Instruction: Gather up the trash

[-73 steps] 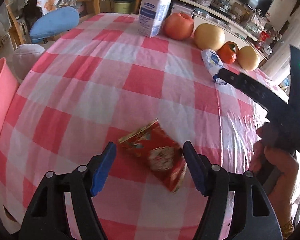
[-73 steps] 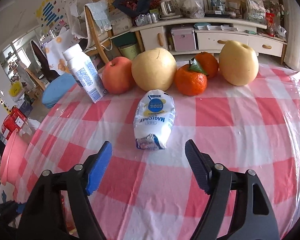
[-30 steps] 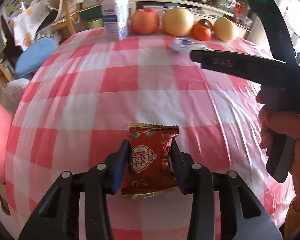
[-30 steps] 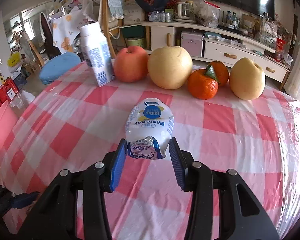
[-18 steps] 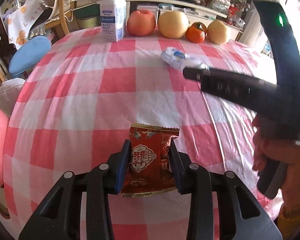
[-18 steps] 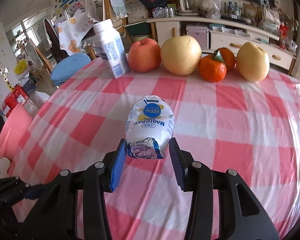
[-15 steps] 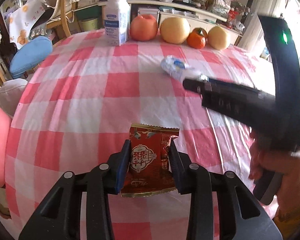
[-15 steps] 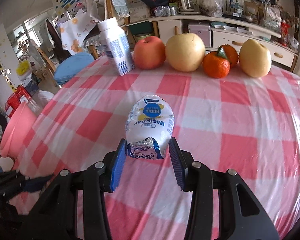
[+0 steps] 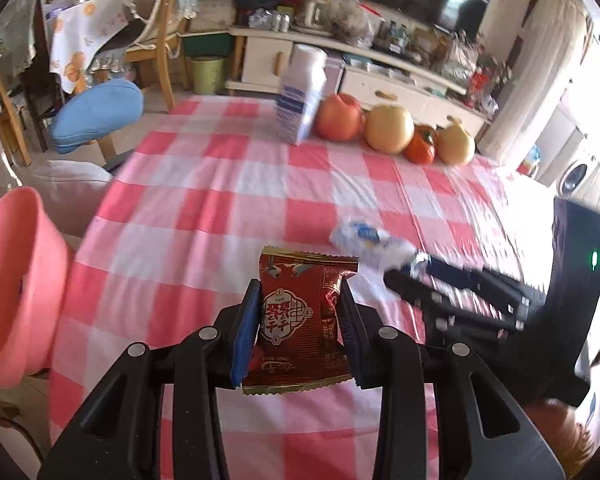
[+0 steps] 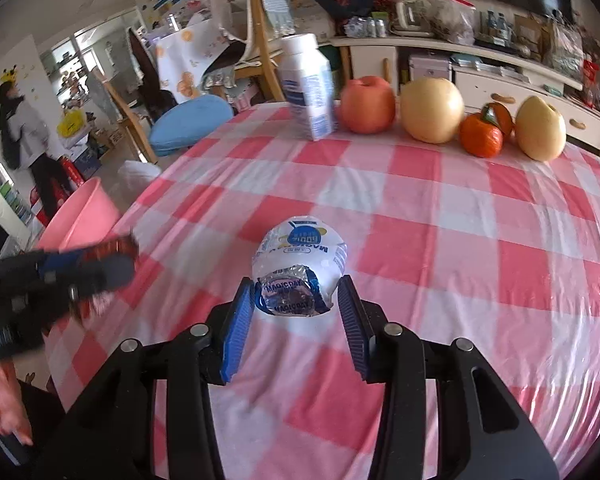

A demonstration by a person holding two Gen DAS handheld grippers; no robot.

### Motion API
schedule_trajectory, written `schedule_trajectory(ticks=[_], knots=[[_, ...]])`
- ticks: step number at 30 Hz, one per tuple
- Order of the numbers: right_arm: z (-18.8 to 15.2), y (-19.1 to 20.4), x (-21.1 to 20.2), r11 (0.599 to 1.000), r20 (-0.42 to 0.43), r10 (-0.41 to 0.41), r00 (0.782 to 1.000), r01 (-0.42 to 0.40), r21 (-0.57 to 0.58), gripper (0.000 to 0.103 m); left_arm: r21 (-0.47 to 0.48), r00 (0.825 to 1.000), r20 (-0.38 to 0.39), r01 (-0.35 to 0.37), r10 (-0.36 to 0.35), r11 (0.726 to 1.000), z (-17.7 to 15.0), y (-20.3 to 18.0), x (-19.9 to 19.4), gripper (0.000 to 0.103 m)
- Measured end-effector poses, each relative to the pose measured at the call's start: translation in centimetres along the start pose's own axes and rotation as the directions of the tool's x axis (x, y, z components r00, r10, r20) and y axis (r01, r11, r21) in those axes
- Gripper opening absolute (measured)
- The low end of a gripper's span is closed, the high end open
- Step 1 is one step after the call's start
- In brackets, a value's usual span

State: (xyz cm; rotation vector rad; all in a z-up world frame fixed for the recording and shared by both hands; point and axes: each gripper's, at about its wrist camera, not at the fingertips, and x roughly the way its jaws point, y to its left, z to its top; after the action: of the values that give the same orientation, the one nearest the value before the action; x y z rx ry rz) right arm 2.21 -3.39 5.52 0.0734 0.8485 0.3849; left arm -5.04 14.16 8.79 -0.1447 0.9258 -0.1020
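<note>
my left gripper [image 9: 299,322] clamps the red snack packet [image 9: 300,320], right gripper [image 10: 296,326] grips the white wrapper [image 10: 300,264]; both held above the checkered surface [image 10: 460,240], near the pink bin [image 9: 8,288].

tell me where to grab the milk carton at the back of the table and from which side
Take the milk carton across its flat side walls, about mid-height, below the round cap. It stands upright, slightly tilted. Come in level from the near, open tablecloth side, since the red apple sits close on its right.
</note>
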Motion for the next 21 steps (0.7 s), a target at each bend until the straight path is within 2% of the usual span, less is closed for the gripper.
schedule_trajectory(ticks=[12, 13, 14, 15, 18, 21], knots=[[0.1, 7.1, 0.0, 0.995, 0.002, 0.070, 0.998, -0.069, -0.070, 0.042, -0.139, 0.995, 0.095, -0.017, 0.030, 0.990, 1.5, 7.3, -4.4, 0.039], [0.3, 7.8, -0.1, 0.994, 0.004, 0.081, 0.997, -0.081, -0.076, 0.038, -0.158, 0.993, 0.109, -0.020, 0.037, 0.987, 1.7, 8.2, -5.0, 0.039], [0.4, 8.5, -0.1, 0.993, 0.004, 0.092, 0.996, -0.091, -0.081, 0.026, -0.172, 0.992, 0.117, -0.022, 0.042, 0.985, 1.8, 8.9, -5.4, 0.039], [0.6, 9.4, -0.1, 0.991, 0.001, 0.103, 0.995, -0.103, -0.088, 0.001, -0.189, 0.991, 0.127, -0.024, 0.049, 0.982, 1.9, 9.7, -5.9, 0.039], [1.1, 11.4, 0.3, 0.985, -0.009, 0.130, 0.992, -0.130, -0.111, 0.003, -0.230, 0.987, 0.147, -0.035, 0.070, 0.973, 2.2, 11.8, -6.9, 0.039], [1.1, 13.0, 1.2, 0.982, -0.017, 0.100, 0.995, -0.101, -0.159, 0.003, -0.297, 0.984, 0.149, -0.048, 0.096, 0.954, 2.2, 14.9, -7.5, 0.039]])
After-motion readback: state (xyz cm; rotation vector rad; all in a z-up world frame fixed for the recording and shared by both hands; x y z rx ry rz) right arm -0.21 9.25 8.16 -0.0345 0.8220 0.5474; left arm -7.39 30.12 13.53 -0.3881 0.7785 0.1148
